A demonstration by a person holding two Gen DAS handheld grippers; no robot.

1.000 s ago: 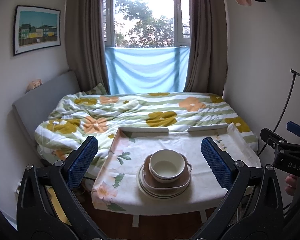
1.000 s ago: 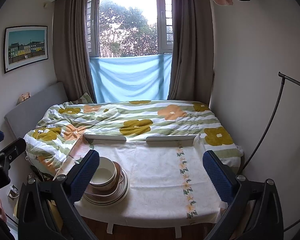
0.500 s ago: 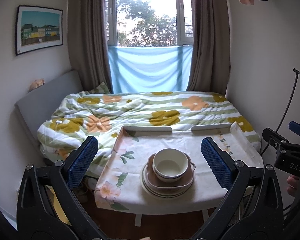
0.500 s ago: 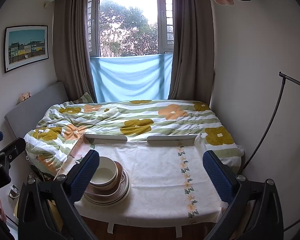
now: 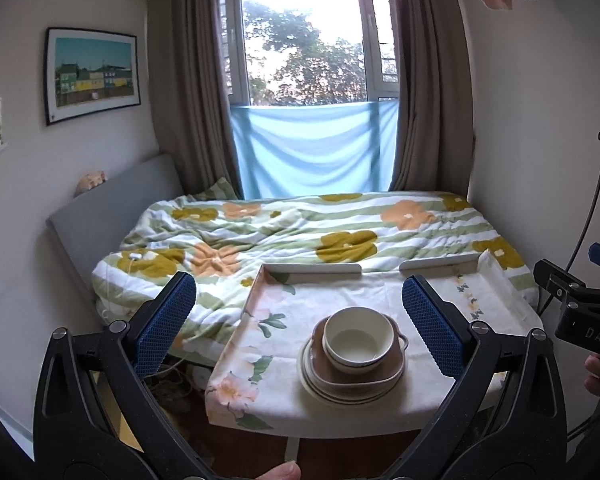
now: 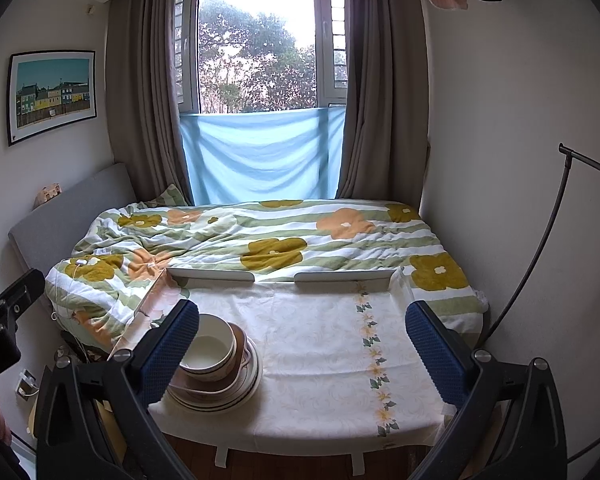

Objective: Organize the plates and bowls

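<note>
Cream ceramic bowl [image 5: 359,339] atop brown square dish [image 5: 360,374] and striped round plates [image 5: 332,390] (one stack), on floral-clothed table [image 5: 284,320], left gripper [image 5: 300,322] and right gripper [image 6: 302,344] both jaws apart, holding nothing.

White letters "DAS" stand on the right gripper [image 5: 592,320] body.

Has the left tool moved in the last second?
Yes. The left tool has shifted left and tilted upward: the table and window sit further right and lower in its view.
</note>
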